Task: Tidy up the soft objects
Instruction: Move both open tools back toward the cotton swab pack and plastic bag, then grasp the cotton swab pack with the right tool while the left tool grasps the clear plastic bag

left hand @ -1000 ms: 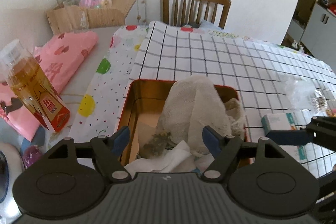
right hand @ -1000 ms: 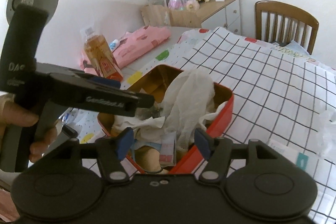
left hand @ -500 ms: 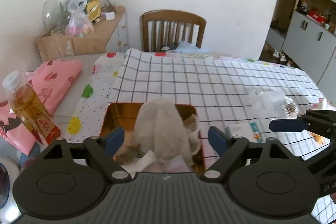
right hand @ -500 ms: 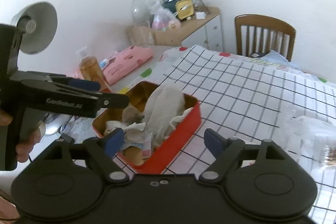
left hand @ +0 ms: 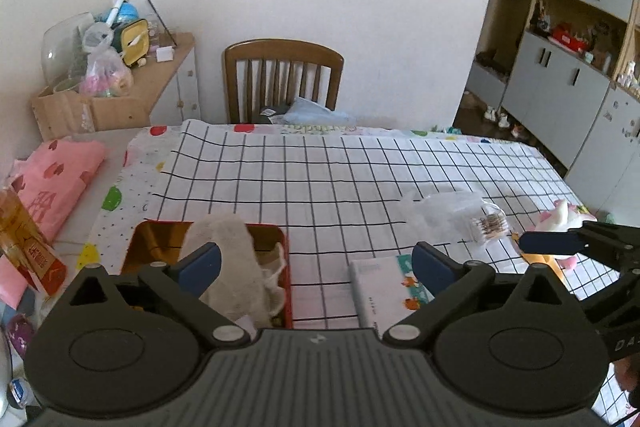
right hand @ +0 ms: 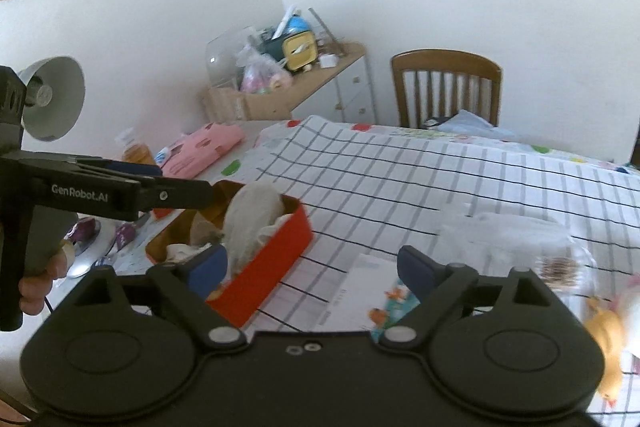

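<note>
Left wrist view: your left gripper (left hand: 316, 263) fingers are spread, empty. Right gripper (right hand: 308, 267) likewise. Cloth (left hand: 234, 267) by your left finger looks limp; pinch its bunched top.

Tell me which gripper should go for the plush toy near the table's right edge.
Right. The plush toy lies just beside the open, empty right gripper, at the right of its view. The left gripper, also open, sits nearer the red tin, with the toy far across the table.
</note>
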Action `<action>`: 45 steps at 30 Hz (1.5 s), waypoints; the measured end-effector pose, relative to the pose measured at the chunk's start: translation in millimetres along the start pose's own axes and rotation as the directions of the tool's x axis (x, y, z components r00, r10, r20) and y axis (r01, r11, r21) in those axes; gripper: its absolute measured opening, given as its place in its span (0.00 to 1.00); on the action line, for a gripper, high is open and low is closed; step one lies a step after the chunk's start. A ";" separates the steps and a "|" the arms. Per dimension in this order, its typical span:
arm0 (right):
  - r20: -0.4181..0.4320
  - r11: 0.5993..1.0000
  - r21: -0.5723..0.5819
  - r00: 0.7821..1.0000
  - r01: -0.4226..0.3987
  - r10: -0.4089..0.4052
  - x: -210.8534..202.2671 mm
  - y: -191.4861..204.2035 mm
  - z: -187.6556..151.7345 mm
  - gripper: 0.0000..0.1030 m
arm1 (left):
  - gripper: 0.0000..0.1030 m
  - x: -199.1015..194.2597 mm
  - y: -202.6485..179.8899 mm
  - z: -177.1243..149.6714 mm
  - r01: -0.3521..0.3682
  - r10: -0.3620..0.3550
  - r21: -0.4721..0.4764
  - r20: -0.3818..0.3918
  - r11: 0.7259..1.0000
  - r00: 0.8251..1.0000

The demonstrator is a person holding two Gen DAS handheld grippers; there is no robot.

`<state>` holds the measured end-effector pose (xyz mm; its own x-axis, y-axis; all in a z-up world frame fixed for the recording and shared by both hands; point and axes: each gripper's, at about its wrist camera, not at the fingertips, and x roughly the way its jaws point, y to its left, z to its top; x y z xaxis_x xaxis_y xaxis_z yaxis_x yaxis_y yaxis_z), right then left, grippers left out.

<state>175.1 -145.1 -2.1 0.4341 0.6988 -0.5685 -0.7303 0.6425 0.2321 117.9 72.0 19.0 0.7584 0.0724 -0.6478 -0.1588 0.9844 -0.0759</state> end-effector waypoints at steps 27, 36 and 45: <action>0.010 0.958 0.007 0.958 0.288 -0.288 -16.1 -136.0 -23.3 0.97 | 0.99 116.8 -112.8 20.2 0.102 -0.100 0.111 -0.024 0.989 0.995; -0.055 0.959 -0.001 0.958 0.283 -0.282 30.4 -163.3 -26.5 0.97 | 0.99 172.7 -119.1 13.2 0.072 -0.064 0.105 -0.074 0.992 0.995; -0.091 0.952 0.004 0.949 0.305 -0.303 66.7 -187.2 -27.6 0.97 | 0.99 218.4 -128.7 12.9 0.082 -0.059 0.157 -0.143 0.984 0.988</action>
<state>326.2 -227.4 -105.2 0.5848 0.4396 -0.6818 -0.5612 0.8261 0.0513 312.1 -36.8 -102.9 0.6679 -0.0095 -0.7442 0.0051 1.0000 -0.0081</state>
